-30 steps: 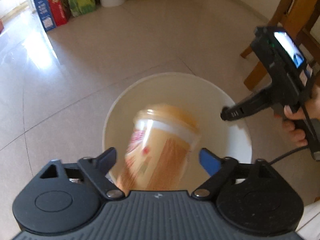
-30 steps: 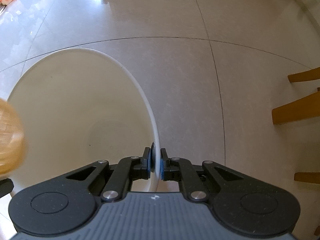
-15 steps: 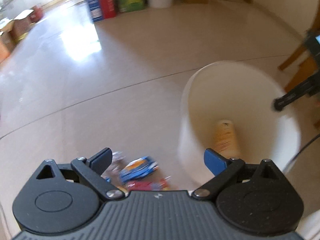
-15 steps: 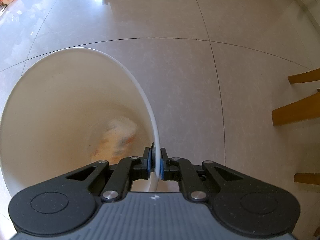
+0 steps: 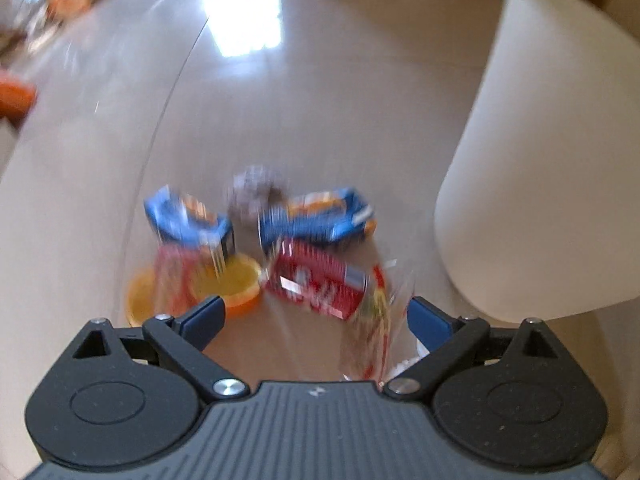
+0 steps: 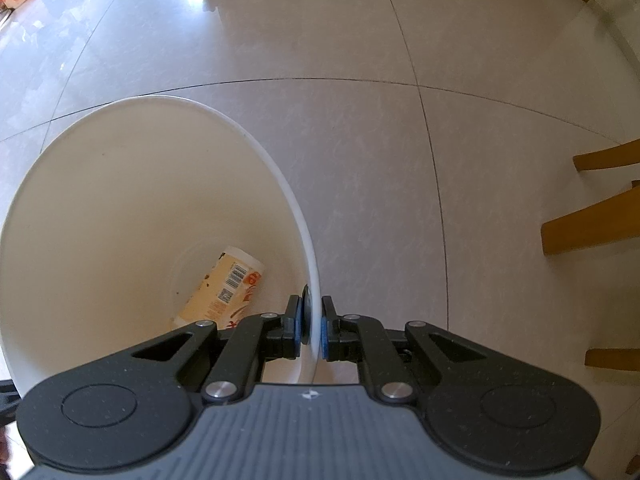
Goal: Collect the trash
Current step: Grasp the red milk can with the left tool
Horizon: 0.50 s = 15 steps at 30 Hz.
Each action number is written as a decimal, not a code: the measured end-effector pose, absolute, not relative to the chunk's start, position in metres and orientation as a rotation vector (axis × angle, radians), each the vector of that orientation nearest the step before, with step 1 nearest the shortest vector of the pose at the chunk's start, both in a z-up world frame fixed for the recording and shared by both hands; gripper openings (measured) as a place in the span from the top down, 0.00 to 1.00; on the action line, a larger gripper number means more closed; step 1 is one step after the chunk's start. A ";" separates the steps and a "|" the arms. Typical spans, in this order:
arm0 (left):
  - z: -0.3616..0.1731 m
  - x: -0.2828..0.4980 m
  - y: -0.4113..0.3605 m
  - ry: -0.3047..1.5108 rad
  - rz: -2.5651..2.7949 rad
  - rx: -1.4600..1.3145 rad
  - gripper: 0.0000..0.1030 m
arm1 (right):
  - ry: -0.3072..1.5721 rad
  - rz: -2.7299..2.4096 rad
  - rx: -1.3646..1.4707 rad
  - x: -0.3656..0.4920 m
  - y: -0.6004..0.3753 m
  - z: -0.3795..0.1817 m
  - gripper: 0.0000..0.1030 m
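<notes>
White plastic fills the right of the left wrist view: the outer wall of the bucket [image 5: 552, 152], standing on the tiled floor [image 5: 328, 92]. Just beside its base lies a blurred heap of trash: 2 blue packets [image 5: 184, 216] [image 5: 320, 216], a red box [image 5: 316, 280], an orange bowl [image 5: 236, 284], a grey crumpled scrap [image 5: 256, 192] and a clear wrapper [image 5: 372, 332]. The left gripper [image 5: 316, 316] is spread wide and holds nothing, its blue pads standing on either side of the red box and the wrapper. The picture is smeared, so contact with any piece cannot be told.

In the right wrist view the right gripper [image 6: 310, 330] is pressed together on the rim of the bucket, 1 finger inside and 1 outside. A cup [image 6: 224, 284] lies on its side at the bottom.

The step in hand is judged to be picking the next piece. It is done well if 1 item is chosen, probably the red box as the nearest firm shape, and the pads are squared to its sides before being closed. The wrapper should be kept out of the grip, since it may slip or drag. The rim should be held level so the opening is easily reached.
</notes>
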<state>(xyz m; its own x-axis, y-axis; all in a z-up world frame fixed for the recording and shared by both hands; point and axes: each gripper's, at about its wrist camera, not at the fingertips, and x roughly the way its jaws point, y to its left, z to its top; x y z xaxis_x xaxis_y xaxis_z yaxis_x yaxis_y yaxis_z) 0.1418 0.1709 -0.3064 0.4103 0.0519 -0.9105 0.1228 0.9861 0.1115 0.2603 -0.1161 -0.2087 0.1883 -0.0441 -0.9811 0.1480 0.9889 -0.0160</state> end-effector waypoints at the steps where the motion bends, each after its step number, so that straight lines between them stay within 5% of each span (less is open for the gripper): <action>1: -0.315 0.141 0.174 1.168 -0.025 0.139 0.06 | 1.374 -0.137 0.088 0.260 -0.116 -0.209 0.89; 15: -0.380 0.176 0.221 1.248 0.334 -0.452 0.11 | 1.360 -0.137 0.078 0.257 -0.114 -0.209 0.89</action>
